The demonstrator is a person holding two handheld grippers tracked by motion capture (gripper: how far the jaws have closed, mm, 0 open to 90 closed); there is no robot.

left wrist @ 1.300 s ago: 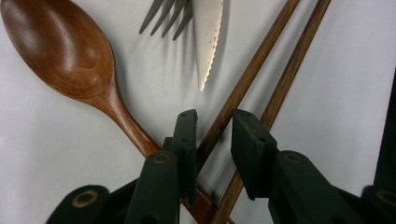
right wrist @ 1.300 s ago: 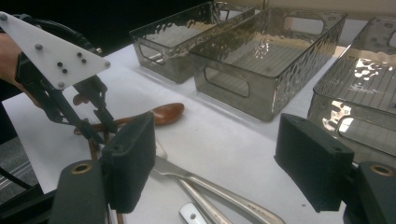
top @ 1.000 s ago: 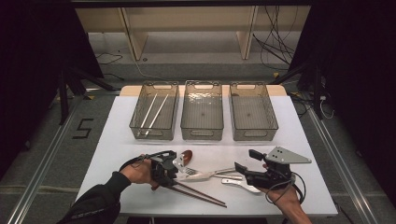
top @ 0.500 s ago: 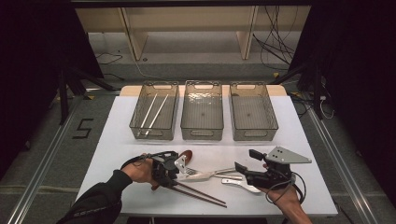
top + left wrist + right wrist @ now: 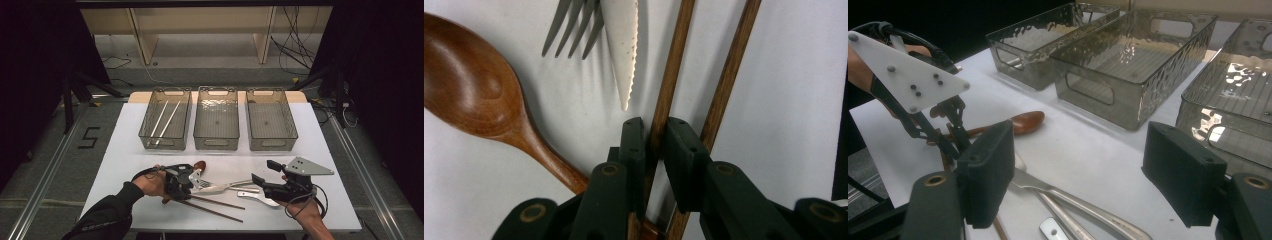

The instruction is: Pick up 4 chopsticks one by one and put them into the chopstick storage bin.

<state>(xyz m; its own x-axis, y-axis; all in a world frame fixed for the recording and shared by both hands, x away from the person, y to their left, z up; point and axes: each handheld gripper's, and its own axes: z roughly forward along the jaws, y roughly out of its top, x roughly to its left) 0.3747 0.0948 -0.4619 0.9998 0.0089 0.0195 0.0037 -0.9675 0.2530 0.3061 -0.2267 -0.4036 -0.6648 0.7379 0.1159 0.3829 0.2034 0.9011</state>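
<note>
Left gripper (image 5: 651, 145): jaws have just been closing and now pinch one brown chopstick (image 5: 671, 75) lying on the table (image 5: 794, 100), its twin alongside; the high view hides this grip. Right gripper (image 5: 1078, 172): jaws wide, empty.

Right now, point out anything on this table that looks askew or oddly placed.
Nothing is spilled or broken. The cutlery lies in a loose, crossed heap: the knife rests over the fork, beside the wooden spoon. The left gripper has been closing on one dark chopstick.
</note>
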